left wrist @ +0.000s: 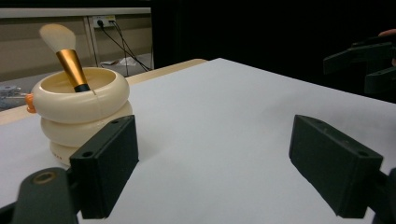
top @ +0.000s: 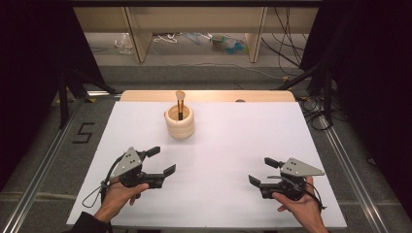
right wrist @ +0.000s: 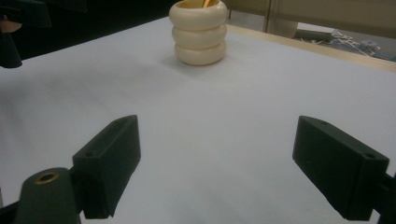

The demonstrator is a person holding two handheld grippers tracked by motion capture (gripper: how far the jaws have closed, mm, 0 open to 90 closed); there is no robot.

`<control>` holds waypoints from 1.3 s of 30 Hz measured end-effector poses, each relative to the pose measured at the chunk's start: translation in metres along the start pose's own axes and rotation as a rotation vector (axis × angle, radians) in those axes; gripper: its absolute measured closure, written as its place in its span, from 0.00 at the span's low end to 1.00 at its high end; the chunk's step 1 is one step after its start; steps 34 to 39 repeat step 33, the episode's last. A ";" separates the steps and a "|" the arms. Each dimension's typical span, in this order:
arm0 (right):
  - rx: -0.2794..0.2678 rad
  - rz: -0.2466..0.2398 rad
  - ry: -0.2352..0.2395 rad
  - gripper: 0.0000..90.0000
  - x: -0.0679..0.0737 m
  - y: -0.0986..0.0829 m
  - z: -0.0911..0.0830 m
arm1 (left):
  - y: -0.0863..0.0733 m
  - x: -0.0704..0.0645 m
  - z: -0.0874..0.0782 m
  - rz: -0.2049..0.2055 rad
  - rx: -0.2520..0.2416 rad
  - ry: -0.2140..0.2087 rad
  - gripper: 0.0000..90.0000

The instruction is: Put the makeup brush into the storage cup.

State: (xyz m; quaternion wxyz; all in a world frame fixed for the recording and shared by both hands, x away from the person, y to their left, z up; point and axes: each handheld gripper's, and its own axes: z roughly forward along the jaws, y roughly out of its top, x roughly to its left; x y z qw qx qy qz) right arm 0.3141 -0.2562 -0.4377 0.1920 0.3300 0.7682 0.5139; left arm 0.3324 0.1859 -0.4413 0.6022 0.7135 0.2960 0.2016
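A cream ribbed holder (top: 180, 122) stands upright at the back middle of the white table (top: 218, 145). A makeup brush (top: 180, 103) with a gold ferrule and pale bristles stands in it, bristles up. The left gripper view has the holder (left wrist: 79, 112) and brush (left wrist: 65, 53) close at left. The right gripper view has the holder (right wrist: 199, 32) far ahead. My left gripper (top: 161, 160) is open near the front left, nothing between its jaws. My right gripper (top: 262, 171) is open near the front right, also empty. Both are held by hands.
A wooden strip (top: 209, 95) runs along the table's back edge. Beyond it are shelf legs (top: 138, 39), cables and clutter on the floor. Metal rails (top: 39, 165) flank the table. White surface lies between the grippers and the holder.
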 end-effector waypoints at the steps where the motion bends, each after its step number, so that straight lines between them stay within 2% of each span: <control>1: -0.032 0.024 0.017 0.18 0.001 -0.001 0.002 | 0.000 0.000 -0.001 0.003 0.000 0.008 0.18; 2: -0.014 0.013 0.000 0.18 0.000 0.000 -0.001 | -0.001 0.000 -0.002 -0.006 -0.002 0.011 0.18; 3: -0.045 0.036 0.017 0.18 0.000 0.000 0.001 | -0.001 0.000 -0.003 -0.008 -0.002 0.016 0.18; 4: -0.037 0.028 0.001 0.18 -0.001 0.001 -0.002 | -0.001 0.001 -0.003 -0.002 -0.002 0.015 0.18; 5: -0.067 0.041 0.007 0.18 0.000 0.000 0.000 | -0.002 0.001 -0.003 -0.006 -0.001 0.015 0.18; 6: -0.081 0.024 -0.002 0.18 -0.002 0.001 0.000 | -0.002 0.000 -0.003 -0.012 0.001 0.016 0.18; 7: -0.031 0.030 -0.012 0.18 -0.001 0.002 -0.004 | -0.003 0.000 -0.002 -0.012 -0.004 0.009 0.18; 9: -0.064 0.042 0.002 0.18 0.000 0.001 0.000 | -0.003 -0.001 -0.002 -0.005 0.009 0.006 0.18; 10: -0.077 0.018 -0.009 0.18 -0.002 0.000 0.000 | -0.003 -0.001 -0.002 -0.002 0.012 0.004 0.18; 11: -0.050 0.035 -0.003 0.18 0.000 0.001 -0.001 | -0.003 -0.001 -0.001 0.001 0.015 0.004 0.18; 12: -0.048 0.031 -0.002 0.18 0.000 0.001 -0.001 | -0.004 -0.001 0.000 -0.001 0.007 -0.004 0.18; 13: -0.047 0.032 -0.002 0.18 0.000 0.001 -0.001 | -0.004 -0.002 -0.001 0.001 0.018 0.004 0.18; 29: -0.038 0.030 0.002 0.18 0.000 0.000 -0.001 | -0.004 -0.001 -0.001 -0.001 0.022 -0.001 0.18; 31: -0.059 0.033 0.008 0.18 0.000 0.000 0.001 | -0.004 0.000 -0.001 0.003 0.027 0.002 0.18; 32: -0.041 0.027 0.001 0.18 0.000 0.000 -0.001 | -0.004 0.000 0.000 0.003 0.026 0.002 0.18; 39: -0.039 0.028 0.000 0.18 0.000 0.000 -0.001 | -0.004 0.000 0.000 0.004 0.026 0.002 0.18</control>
